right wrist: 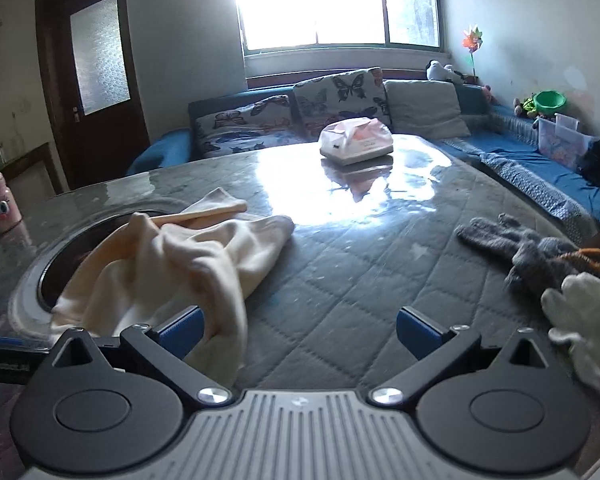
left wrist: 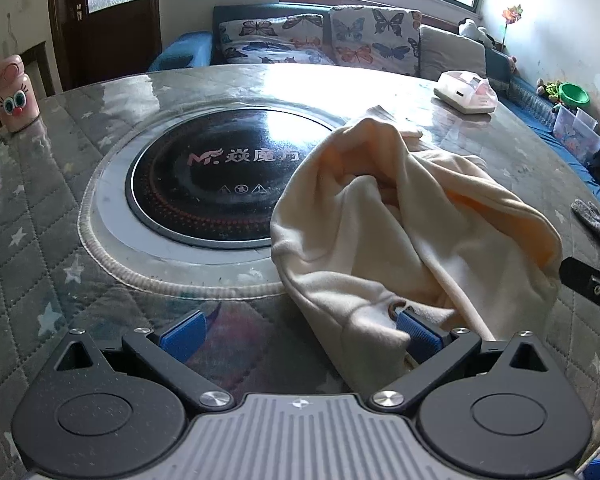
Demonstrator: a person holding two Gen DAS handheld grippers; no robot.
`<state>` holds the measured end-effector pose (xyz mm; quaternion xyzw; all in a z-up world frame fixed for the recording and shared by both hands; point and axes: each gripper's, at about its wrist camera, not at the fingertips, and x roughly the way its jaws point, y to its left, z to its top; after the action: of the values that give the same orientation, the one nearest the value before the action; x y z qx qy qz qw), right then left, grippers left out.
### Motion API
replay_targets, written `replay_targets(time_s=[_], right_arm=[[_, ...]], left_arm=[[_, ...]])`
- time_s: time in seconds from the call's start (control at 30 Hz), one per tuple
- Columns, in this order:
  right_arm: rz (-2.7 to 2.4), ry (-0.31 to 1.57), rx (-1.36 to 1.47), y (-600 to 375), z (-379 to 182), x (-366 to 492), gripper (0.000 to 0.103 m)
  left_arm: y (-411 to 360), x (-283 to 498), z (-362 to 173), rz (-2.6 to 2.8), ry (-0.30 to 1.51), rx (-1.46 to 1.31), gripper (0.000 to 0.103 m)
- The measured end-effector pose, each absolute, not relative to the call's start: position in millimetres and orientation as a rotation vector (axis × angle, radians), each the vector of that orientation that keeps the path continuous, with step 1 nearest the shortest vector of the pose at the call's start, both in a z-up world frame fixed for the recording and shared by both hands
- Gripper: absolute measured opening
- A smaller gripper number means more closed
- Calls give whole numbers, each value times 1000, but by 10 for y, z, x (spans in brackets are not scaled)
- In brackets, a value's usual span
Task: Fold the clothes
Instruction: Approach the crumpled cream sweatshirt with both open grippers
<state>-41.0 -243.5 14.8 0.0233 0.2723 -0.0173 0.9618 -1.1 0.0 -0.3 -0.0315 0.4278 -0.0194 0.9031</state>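
A crumpled cream garment (left wrist: 400, 216) lies on the table, partly over the black round cooktop (left wrist: 204, 176). My left gripper (left wrist: 300, 336) is open just in front of it; the cloth's near hem touches its right pad (left wrist: 418, 334) and hangs partly between the fingers. In the right wrist view the same garment (right wrist: 172, 264) sits to the left, with a fold draped by the left pad (right wrist: 180, 332). My right gripper (right wrist: 300, 332) is open over the bare quilted table cover (right wrist: 360, 272), holding nothing. A black part of the right gripper (left wrist: 592, 284) shows at the garment's right side.
Grey knitted gloves (right wrist: 532, 248) and a white glove (right wrist: 580, 312) lie at the right. A tissue box (right wrist: 356, 142) stands at the far side, a pink bottle (left wrist: 14, 92) at the far left. A sofa with butterfly cushions (left wrist: 320, 40) runs behind the table.
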Motion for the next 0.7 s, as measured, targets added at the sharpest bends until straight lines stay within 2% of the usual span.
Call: replay_targets(time_s=[0.2,0.7], right_arm=[[-32,519,-1,-2242,142,-567,103],[54,617,78,-2238,121,-687,103]], left_arm=[[-5,-120,-31,-48,875,-64,103],[-7,-354,-43,-63,886,-109,103]])
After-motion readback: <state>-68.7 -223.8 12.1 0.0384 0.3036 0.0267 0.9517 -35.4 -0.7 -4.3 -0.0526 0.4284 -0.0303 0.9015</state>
